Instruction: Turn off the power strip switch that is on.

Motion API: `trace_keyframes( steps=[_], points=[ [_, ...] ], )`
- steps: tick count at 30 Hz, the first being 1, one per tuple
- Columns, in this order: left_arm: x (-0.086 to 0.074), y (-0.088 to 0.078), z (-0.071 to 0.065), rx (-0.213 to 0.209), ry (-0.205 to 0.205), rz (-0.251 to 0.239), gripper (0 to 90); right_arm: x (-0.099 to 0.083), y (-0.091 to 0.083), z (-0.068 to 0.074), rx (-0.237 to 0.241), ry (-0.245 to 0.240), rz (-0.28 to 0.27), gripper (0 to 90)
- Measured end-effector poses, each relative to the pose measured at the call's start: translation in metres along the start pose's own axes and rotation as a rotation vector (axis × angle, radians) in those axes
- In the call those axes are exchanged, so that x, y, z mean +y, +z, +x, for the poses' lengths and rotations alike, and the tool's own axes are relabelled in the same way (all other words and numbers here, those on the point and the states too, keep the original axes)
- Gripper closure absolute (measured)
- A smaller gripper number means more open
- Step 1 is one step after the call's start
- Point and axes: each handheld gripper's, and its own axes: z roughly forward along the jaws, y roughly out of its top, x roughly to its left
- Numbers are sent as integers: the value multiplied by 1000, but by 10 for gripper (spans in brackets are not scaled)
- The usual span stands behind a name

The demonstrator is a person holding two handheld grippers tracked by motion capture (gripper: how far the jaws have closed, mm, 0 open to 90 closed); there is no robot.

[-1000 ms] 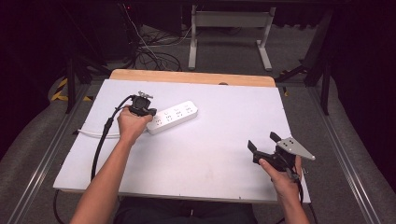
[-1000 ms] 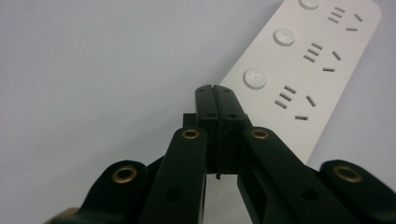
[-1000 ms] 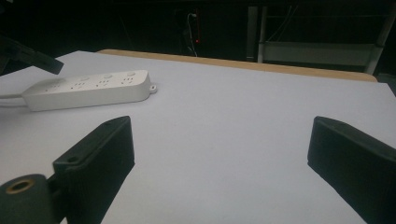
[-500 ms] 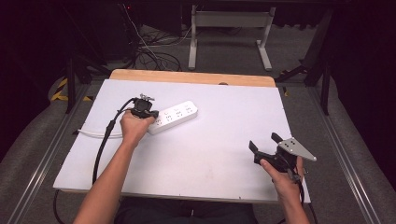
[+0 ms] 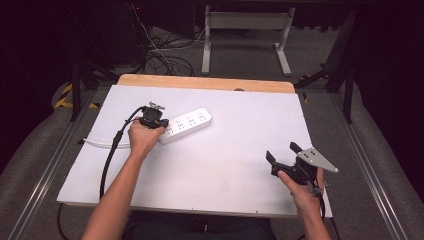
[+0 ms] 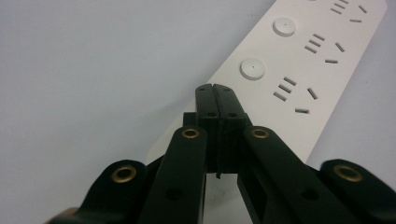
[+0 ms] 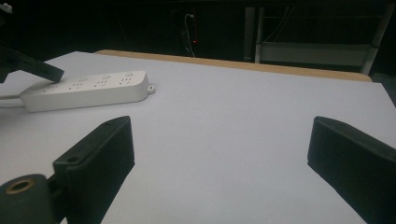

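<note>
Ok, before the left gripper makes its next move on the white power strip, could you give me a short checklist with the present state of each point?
1. Left gripper shut: ok, the jaws are pressed together, nothing between them.
2. Its tip is over the power strip: ok, near the cord end, just short of a round button; contact cannot be told.
3. Power strip lies flat on the table: ok.
4. Sockets free of plugs: ok, those in view.
5. Right gripper out of the way: ok, open, near the table's front right corner, far from the strip.
6. White cord clear of the left hand: cannot tell.
</note>
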Motion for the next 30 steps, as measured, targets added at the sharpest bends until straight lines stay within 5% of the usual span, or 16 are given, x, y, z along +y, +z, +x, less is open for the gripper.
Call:
trace_keyframes(
  steps=[4, 7, 9, 23, 30],
  points=[
    [0, 0, -3, 16, 9, -2, 900, 1, 0, 1, -1, 0, -4, 76],
    [-1, 0, -1, -7, -26, -6, 900, 1, -1, 1, -2, -3, -5, 76],
    [-1, 1, -8, 34, 13, -2, 900, 2, -1, 1, 0, -1, -8, 77],
    [-1, 2, -14, 80, 13, 2, 900, 1, -4, 1, -4, 3, -11, 77],
    [-2, 1, -10, 52, -3, -5, 900, 1, -3, 1, -7, 6, -10, 77]
  ],
)
